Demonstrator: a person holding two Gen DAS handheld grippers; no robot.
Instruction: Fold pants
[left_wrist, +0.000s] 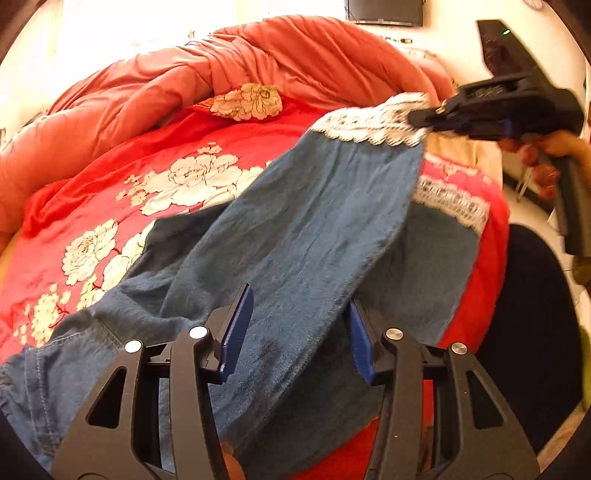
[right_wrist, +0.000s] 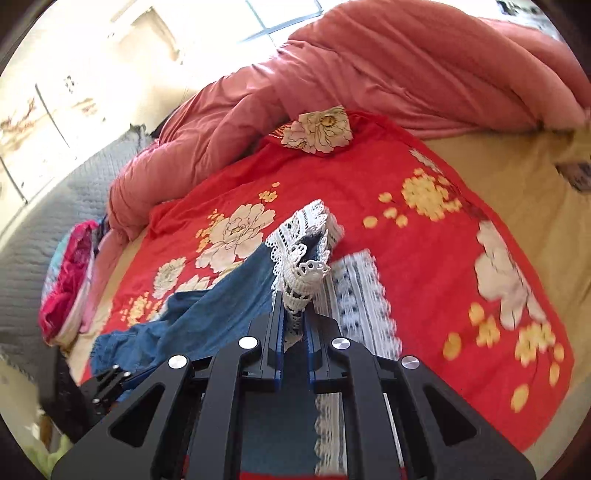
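Note:
Blue denim pants (left_wrist: 303, 236) with white lace cuffs lie on a red floral bedspread (left_wrist: 122, 184). My left gripper (left_wrist: 299, 328) is open, its blue pads either side of a pant leg, just above the cloth. My right gripper (right_wrist: 293, 325) is shut on the lace cuff (right_wrist: 299, 266) of the upper leg and holds it lifted. In the left wrist view the right gripper (left_wrist: 417, 120) pinches that cuff (left_wrist: 369, 125) at the upper right. The other leg's lace cuff (left_wrist: 450, 201) lies flat on the bedspread (right_wrist: 424, 258), also seen in the right wrist view (right_wrist: 354, 295).
A bunched salmon-pink quilt (left_wrist: 221, 70) lies across the far side of the bed (right_wrist: 406, 74). A tan sheet (right_wrist: 535, 177) shows at the right. A pink and red cloth pile (right_wrist: 70, 273) sits at the bed's left edge. A dark chair (left_wrist: 532, 332) stands by the bed.

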